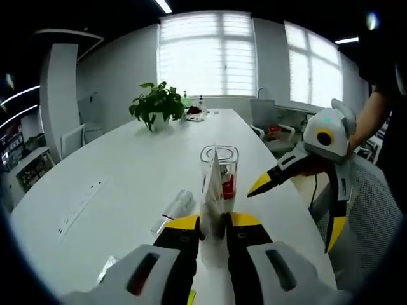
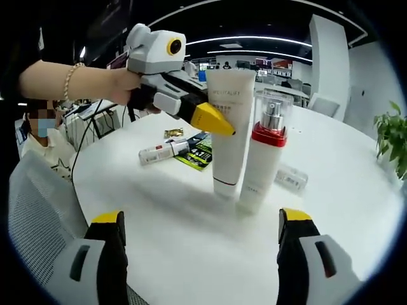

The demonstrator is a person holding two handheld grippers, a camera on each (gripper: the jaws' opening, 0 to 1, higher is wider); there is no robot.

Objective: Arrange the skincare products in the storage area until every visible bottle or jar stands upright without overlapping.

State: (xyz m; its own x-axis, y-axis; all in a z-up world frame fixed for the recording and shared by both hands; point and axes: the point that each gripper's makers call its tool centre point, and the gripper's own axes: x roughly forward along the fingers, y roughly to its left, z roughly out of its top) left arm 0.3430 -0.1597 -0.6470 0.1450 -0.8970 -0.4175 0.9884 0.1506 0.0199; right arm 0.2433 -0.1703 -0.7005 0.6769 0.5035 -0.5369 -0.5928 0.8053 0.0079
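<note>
Yellow-tipped jaws of the left gripper (image 1: 213, 221) pinch the flat crimped end of a white cream tube (image 2: 229, 130), which stands cap-down on the white table (image 1: 127, 184); in the right gripper view that gripper comes in from the left, a hand (image 2: 122, 86) on its grip. Just beyond the tube, touching or nearly so, a white pump bottle (image 2: 263, 159) with a red collar and clear cap stands upright. Left of the left jaws, a small white tube (image 1: 175, 208) lies on its side. The right gripper (image 2: 200, 219) hangs wide apart and empty, short of both upright products. Past them lie another small tube (image 2: 163, 151), a dark leaflet (image 2: 198, 154) and a small white box (image 2: 292, 178). Far along the table stands a potted plant (image 1: 156, 105).
</note>
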